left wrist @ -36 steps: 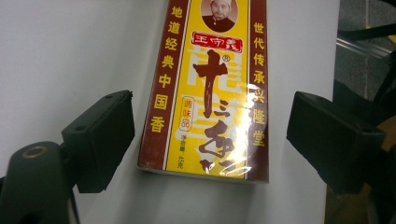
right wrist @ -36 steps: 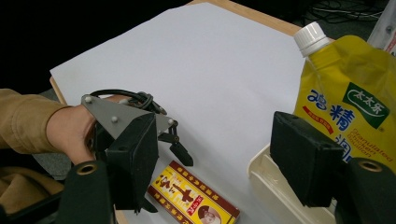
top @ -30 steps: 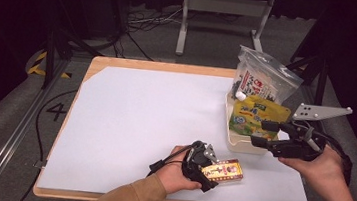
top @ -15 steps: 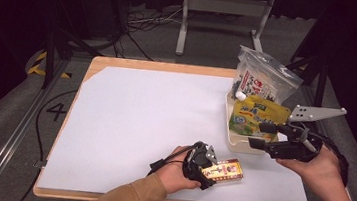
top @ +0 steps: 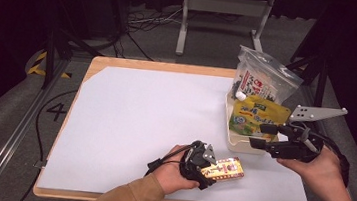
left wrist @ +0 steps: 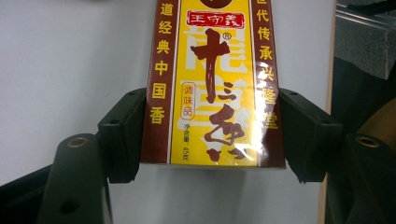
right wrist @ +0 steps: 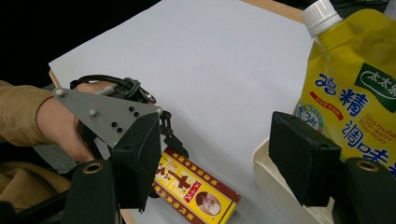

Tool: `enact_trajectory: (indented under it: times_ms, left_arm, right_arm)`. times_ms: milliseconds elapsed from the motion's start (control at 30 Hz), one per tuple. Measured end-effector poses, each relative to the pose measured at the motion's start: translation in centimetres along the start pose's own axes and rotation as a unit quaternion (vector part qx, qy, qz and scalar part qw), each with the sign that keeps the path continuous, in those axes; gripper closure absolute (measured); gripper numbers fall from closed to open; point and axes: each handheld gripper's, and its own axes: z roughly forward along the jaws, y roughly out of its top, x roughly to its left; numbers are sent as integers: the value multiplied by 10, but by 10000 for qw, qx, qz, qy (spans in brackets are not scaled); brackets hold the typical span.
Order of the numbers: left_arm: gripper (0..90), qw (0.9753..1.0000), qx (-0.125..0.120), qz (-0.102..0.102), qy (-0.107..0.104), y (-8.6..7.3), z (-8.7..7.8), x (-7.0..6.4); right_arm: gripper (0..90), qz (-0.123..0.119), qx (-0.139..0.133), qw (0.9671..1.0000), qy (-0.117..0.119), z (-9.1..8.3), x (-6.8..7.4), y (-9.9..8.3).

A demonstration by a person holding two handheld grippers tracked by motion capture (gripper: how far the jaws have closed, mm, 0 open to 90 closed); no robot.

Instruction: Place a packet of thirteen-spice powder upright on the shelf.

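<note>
Near table edge: left gripper (top: 208, 168) jaws clamp the long sides of a flat spice box (top: 223, 168) lying on the white sheet. Likely light, stiff cardboard with a glossy, slippery face; edge grip suits it. Farther right: right gripper (top: 259, 135), jaws wide and empty, beside cream tray (top: 233, 142) holding yellow bouillon pouch (top: 255, 114).

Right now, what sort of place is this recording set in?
Likely a data-collection studio, not a kitchen: a white-covered table against dark surroundings, cables on the floor, a metal stand behind, and the left gripper holding a seasoning box.

White sheet (top: 139, 121) lies open; tray (top: 235, 141) blocks the right edge.
</note>
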Motion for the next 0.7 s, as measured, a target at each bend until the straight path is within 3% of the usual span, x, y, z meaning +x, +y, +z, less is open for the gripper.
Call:
enact_trajectory:
  times_ms: [333,700]
  left_arm:
    - [324,9997,-194,84,107,0,-25,-2]
    - [324,9983,-473,-56,349,-7,-54,2]
  right_arm:
    - [347,15,110,9999,62,2,2,4]
    - [351,88,246,9996,112,8,4,7]
